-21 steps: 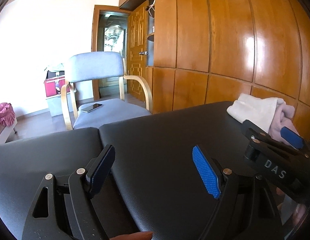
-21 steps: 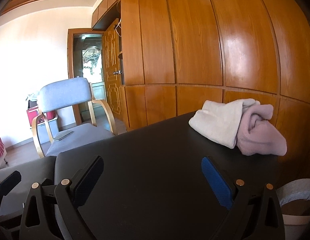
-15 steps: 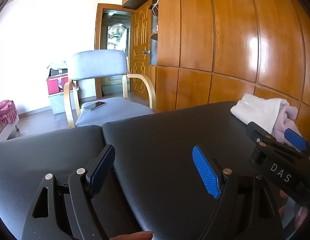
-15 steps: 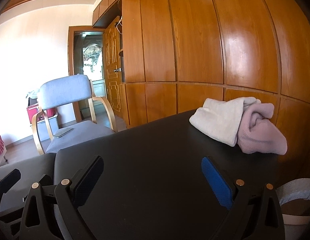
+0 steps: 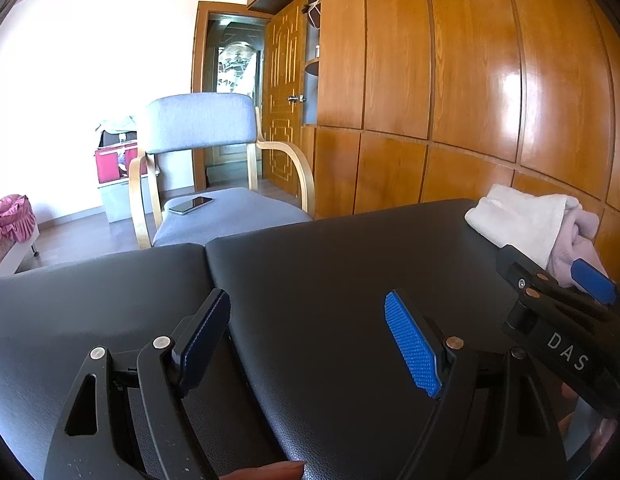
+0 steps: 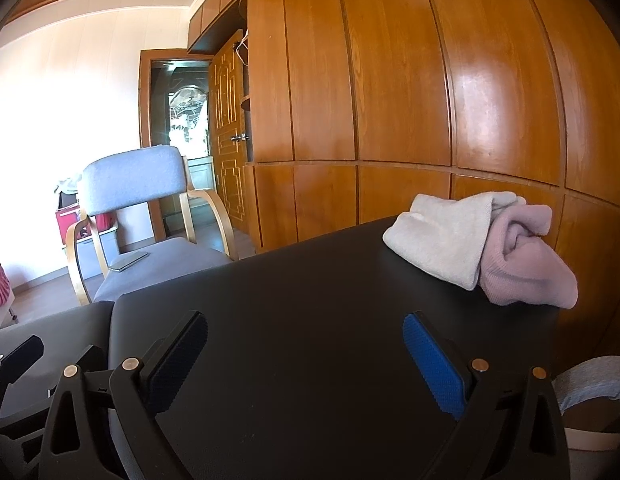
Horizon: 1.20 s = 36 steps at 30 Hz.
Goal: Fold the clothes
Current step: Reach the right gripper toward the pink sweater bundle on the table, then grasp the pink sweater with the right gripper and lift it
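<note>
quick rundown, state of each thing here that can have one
left gripper: open, nothing between its pads
right gripper: open, empty
white cloth: bunched at the far corner of the black padded table, not yet folded flat
pink garment: crumpled, touching the white cloth
door: open
phone: lying flat on the chair seat, screen dark

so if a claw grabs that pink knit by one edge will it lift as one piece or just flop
Probably flop: the pink knit lies bunched in soft rolls, so one edge would likely trail the rest. It looks light. Its folds tuck against the white cloth, so a tug may drag that along the black top.
</note>
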{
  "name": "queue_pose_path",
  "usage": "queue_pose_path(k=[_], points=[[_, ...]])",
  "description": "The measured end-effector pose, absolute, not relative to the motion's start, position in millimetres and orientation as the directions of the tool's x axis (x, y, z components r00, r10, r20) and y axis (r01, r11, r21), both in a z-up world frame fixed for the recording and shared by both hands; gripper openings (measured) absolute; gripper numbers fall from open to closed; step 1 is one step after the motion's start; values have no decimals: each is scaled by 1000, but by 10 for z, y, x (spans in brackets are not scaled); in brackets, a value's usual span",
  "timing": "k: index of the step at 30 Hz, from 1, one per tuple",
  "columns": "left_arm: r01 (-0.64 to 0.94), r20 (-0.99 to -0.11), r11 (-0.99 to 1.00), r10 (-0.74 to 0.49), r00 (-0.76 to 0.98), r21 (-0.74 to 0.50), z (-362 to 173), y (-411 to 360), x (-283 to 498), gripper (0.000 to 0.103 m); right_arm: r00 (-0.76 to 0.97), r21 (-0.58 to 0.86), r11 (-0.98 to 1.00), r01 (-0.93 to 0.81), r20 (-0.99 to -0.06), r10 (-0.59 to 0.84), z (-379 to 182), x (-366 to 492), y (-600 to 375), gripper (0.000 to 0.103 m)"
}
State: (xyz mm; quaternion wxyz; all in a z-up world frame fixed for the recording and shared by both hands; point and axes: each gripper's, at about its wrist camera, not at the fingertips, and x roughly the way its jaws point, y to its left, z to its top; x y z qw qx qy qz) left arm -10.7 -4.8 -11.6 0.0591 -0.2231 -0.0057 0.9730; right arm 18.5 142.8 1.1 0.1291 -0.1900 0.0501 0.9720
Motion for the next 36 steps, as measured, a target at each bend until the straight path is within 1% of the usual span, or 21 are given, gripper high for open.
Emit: queue_pose_path(k=[6, 12, 16, 19, 24, 28, 32, 36], points=[[-113, -454, -993, 114, -884, -28, -121, -40, -123, 83, -896, 47, -963, -265, -380, 228, -12, 181, 1427, 101], [-113, -474, -993, 116, -873, -35, -129, -48, -169, 83, -878, 19, -961, -275, -413, 243, -29, 63, 1526, 101], [-118, -496, -992, 123, -860, -43, -164, -47, -197, 83, -864, 53, -953, -300, -439, 247, -19, 7, 1694, 101], [-119, -513, -992, 126, -849, -46, -181, -45, -218, 83, -870, 63, -955, -290, -433, 235, -34, 1, 1704, 101], [-123, -495, -991, 132, -858, -52, -194, -57, -238, 83, -861, 1, -958, -286, -440, 257, -59, -87, 1729, 101], [-128, -495, -991, 130, -859, -37, -208, -49, -263, 83, -853, -4, -956, -293, -450, 263, -35, -194, 1882, 101], [-131, -506, -990, 135, -852, -45, -213, -50, -279, 83, -826, -22, -934, -356, -460, 326, -25, -308, 2073, 101], [-133, -517, -989, 149, -843, -68, -217, -56, -291, 83, -751, -110, -877, -467, -474, 459, -34, -498, 2511, 101]])
